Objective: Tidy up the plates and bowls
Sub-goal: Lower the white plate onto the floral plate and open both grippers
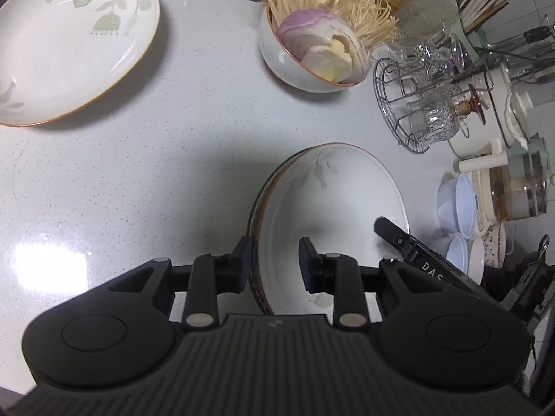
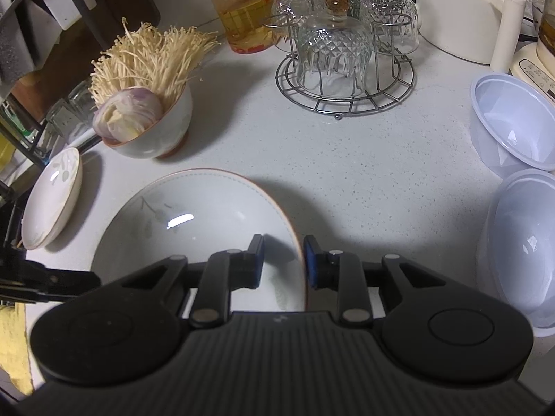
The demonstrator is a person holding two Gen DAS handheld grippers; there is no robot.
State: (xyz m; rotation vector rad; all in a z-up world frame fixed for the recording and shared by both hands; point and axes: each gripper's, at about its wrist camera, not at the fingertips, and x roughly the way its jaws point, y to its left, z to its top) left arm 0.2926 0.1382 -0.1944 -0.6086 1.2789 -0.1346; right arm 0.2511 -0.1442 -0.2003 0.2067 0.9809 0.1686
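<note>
A stack of two white deep plates (image 1: 329,201) with a brown rim and leaf print sits on the speckled counter. My left gripper (image 1: 274,265) straddles the stack's left rim, one pad against the outside and one inside the top plate, shut on it. Across the plate, a finger of the right gripper (image 1: 392,232) shows. In the right wrist view my right gripper (image 2: 282,260) pinches the right rim of the same plate (image 2: 194,222). A third matching plate (image 1: 69,52) lies apart at the far left; it also appears small as the plate (image 2: 52,201) by the rack.
A bowl (image 1: 295,66) holding an onion and enoki mushrooms stands behind the stack. A wire rack of upturned glasses (image 2: 347,69) is further back, beside a red-lidded jar (image 2: 242,10). Plastic bowls (image 2: 513,124) and appliances crowd the right side.
</note>
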